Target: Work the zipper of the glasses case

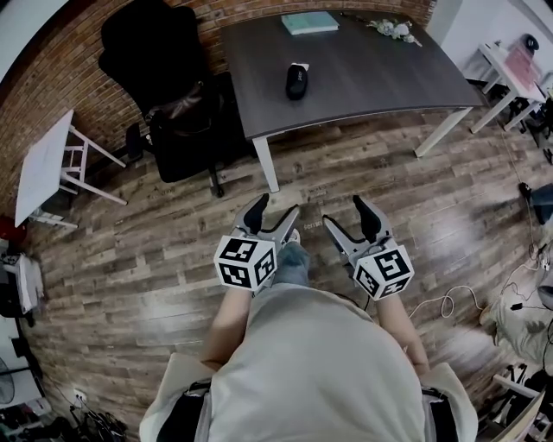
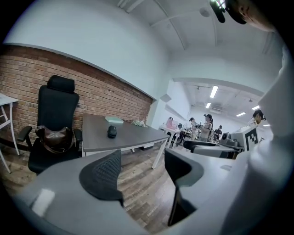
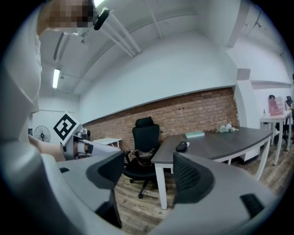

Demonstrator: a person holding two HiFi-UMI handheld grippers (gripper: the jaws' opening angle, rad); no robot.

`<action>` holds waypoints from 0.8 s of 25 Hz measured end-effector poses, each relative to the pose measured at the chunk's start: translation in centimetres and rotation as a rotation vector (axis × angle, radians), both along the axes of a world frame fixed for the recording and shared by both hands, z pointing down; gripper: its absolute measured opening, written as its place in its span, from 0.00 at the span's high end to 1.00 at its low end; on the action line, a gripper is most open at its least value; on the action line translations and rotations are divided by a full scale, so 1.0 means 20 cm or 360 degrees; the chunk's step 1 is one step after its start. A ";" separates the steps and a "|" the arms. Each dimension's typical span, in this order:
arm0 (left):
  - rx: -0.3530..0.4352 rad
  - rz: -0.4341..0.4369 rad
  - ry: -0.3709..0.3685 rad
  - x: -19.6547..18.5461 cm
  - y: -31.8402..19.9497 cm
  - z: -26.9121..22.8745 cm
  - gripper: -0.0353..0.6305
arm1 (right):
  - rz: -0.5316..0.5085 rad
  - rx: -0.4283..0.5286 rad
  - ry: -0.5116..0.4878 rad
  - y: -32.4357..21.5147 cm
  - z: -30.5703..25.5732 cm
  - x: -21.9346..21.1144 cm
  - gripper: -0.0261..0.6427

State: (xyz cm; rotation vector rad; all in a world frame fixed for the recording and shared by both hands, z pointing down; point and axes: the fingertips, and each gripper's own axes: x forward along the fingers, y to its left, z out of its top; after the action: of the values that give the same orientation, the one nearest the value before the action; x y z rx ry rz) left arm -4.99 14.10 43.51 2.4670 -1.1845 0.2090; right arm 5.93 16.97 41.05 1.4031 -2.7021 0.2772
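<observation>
The black glasses case [image 1: 296,81] lies on the dark grey table [image 1: 380,78], well ahead of me; I cannot make out its zipper from here. It also shows small and far off as the case [image 2: 112,131] in the left gripper view and the case [image 3: 182,146] in the right gripper view. Both grippers are held close to my body above the wooden floor, far from the table. My left gripper [image 1: 275,211] [image 2: 143,165] is open with nothing between its jaws. The right gripper [image 1: 346,214] [image 3: 149,172] is open too, and empty.
A black office chair [image 1: 173,78] with a brown bag on its seat stands left of the table. A teal book [image 1: 309,22] and white flowers [image 1: 393,29] lie at the table's far edge. There is a white side table [image 1: 43,168] at left and cables [image 1: 449,302] on the floor at right.
</observation>
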 end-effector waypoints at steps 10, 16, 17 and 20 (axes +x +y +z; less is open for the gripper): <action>0.0010 0.0051 0.0010 -0.02 -0.73 -0.08 0.53 | 0.0051 0.0049 0.0009 -0.69 -0.10 -0.04 0.49; -0.0001 0.0116 -0.0003 -0.03 -1.10 -0.07 0.52 | 0.0101 0.0058 -0.0009 -1.05 -0.12 -0.08 0.49; -0.0004 0.0123 -0.0001 -0.03 -1.15 -0.07 0.51 | 0.0107 0.0056 -0.0010 -1.09 -0.12 -0.08 0.49; -0.0020 0.0140 0.0007 -0.04 -1.27 -0.06 0.51 | 0.0125 0.0060 -0.0004 -1.21 -0.11 -0.10 0.49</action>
State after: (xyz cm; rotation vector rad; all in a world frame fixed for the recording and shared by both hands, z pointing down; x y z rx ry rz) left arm -5.70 -11.32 42.35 2.5095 -1.0707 0.2342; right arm 3.99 -7.14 38.76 1.5223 -2.6718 0.2353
